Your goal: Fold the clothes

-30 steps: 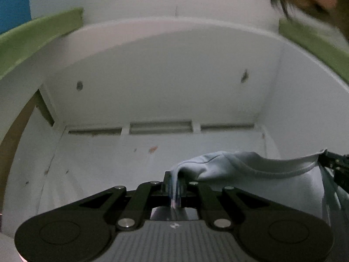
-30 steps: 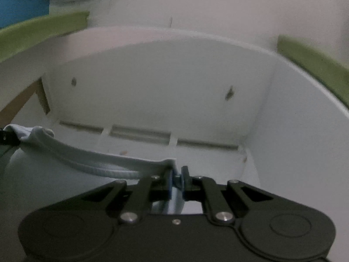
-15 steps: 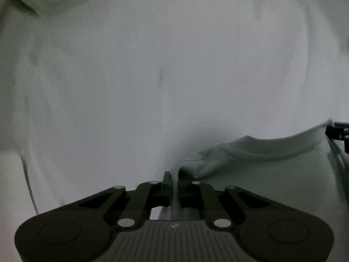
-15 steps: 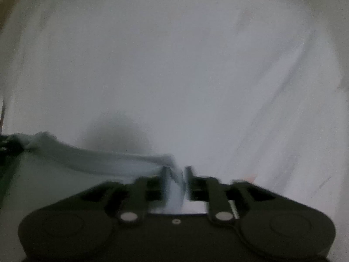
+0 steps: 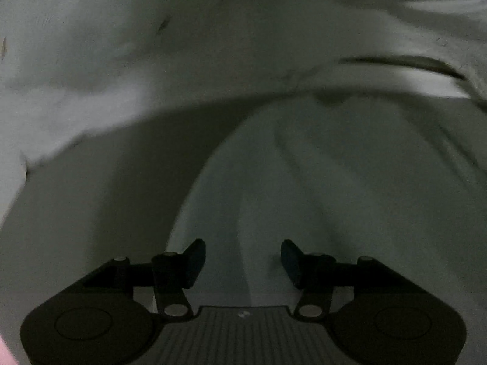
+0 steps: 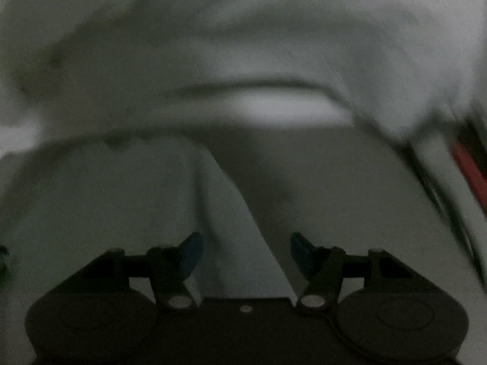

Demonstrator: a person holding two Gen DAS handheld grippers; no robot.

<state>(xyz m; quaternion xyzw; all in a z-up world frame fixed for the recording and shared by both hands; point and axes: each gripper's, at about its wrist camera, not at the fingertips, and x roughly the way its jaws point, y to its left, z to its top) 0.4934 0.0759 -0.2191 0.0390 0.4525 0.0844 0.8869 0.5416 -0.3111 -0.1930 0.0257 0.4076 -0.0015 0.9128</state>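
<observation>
While both sets of jaws are opening, the left gripper (image 5: 243, 257) and right gripper (image 6: 246, 251) grip nothing — the pale garment (image 5: 350, 182) lies below them; lift clear without snagging cloth.

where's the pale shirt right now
In both wrist views the pale shirt lies spread below the left gripper and right gripper, whose opening jaws straddle it.

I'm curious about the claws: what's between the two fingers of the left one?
A fold of the pale garment, untouched by the left gripper, seen in the left wrist view.
</observation>
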